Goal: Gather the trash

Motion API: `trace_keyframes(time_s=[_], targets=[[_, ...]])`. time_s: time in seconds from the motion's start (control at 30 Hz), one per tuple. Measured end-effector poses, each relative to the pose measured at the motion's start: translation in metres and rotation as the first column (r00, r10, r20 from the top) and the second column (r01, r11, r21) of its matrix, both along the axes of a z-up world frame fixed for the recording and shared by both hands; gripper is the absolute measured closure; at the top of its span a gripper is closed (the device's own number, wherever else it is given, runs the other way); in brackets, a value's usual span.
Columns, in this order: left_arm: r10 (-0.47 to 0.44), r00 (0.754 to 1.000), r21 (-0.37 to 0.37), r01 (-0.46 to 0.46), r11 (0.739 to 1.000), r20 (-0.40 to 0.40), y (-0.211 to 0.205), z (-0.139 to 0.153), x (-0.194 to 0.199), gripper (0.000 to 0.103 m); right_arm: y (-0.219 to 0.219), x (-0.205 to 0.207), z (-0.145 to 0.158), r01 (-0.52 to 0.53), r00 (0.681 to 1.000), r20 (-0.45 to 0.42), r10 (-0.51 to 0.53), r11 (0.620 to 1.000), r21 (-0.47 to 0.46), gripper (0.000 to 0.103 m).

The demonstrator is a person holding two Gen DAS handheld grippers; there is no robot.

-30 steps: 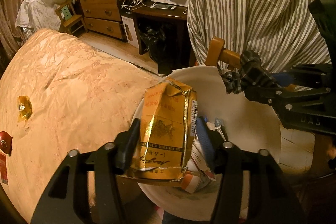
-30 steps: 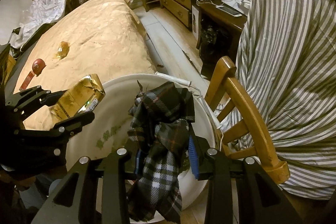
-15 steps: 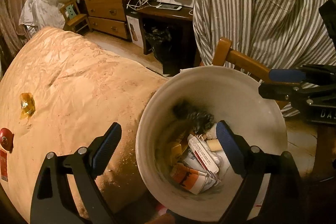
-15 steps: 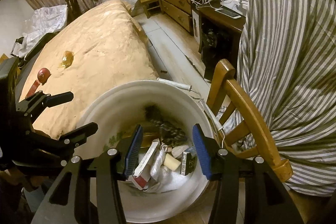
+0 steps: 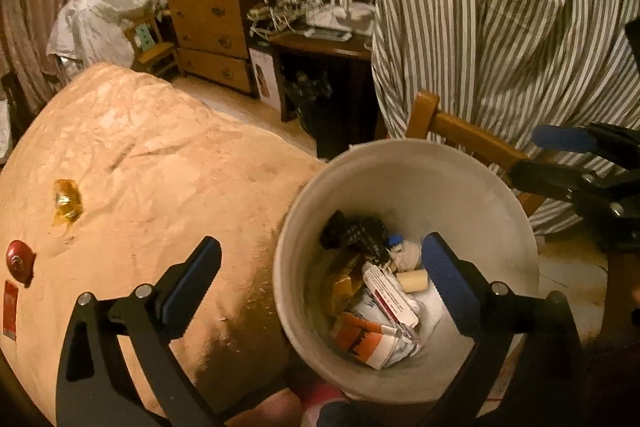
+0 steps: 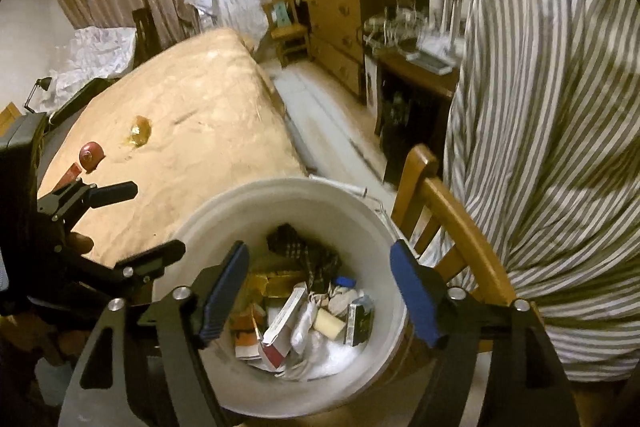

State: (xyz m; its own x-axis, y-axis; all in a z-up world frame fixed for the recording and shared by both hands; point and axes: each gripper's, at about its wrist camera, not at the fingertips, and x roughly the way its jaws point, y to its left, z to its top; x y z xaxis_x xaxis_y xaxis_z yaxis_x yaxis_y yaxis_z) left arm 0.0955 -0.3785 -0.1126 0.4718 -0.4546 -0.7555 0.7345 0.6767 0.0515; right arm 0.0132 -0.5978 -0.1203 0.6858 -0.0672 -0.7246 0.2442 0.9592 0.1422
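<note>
A white bucket (image 5: 440,167) (image 6: 280,203) stands beside the bed and holds several pieces of trash. Among them lie a dark plaid cloth (image 5: 356,233) (image 6: 308,251) and a crumpled gold packet (image 5: 344,283) (image 6: 280,281). My left gripper (image 5: 320,247) hovers over the bucket's left rim, its jaws opening wide with nothing between them. My right gripper (image 6: 320,253) hangs above the bucket, its jaws also opening and empty. On the bed lie a yellow wrapper (image 5: 66,203) (image 6: 138,135) and a red round thing (image 5: 19,261) (image 6: 91,155).
The tan bed cover (image 5: 140,167) fills the left. A wooden chair (image 5: 460,127) (image 6: 440,195) draped with a striped shirt (image 5: 500,27) stands right behind the bucket. Farther back are a dresser (image 5: 208,23) and a dark desk (image 5: 320,43) with cables.
The gold packet left my left gripper and the plaid cloth left my right one; both now lie in the bucket. Both grippers opened wider and lifted a little.
</note>
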Motion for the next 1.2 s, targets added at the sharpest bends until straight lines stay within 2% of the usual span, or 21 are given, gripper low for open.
trace_keyframes(time_s=[0.23, 0.4, 0.67, 1.03, 1.2], targets=[[0.041, 0.993, -0.063, -0.034, 0.997, 0.113, 0.031, 0.02, -0.021, 0.006, 0.035, -0.04, 0.024, 0.012, 0.994, 0.111, -0.003, 0.997, -0.081, 0.019], [0.066, 0.99, -0.131, -0.05, 0.99, 0.124, 0.053, 0.033, -0.032, 0.006, 0.058, -0.073, 0.032, 0.043, 0.985, 0.169, -0.023, 0.993, -0.113, 0.015], [0.059, 0.984, -0.144, -0.035, 0.989, 0.17, 0.072, 0.039, -0.061, 0.006, 0.094, -0.126, 0.036, 0.091, 0.97, 0.235, -0.058, 0.987, -0.131, 0.006], [0.068, 0.977, -0.211, -0.025, 0.977, 0.201, 0.107, 0.053, -0.102, 0.006, 0.126, -0.191, 0.05, 0.15, 0.942, 0.322, -0.095, 0.977, -0.152, 0.005], [0.088, 0.97, -0.27, -0.024, 0.963, 0.227, 0.133, 0.059, -0.122, 0.006, 0.14, -0.211, 0.053, 0.164, 0.935, 0.341, -0.095, 0.97, -0.18, 0.005]])
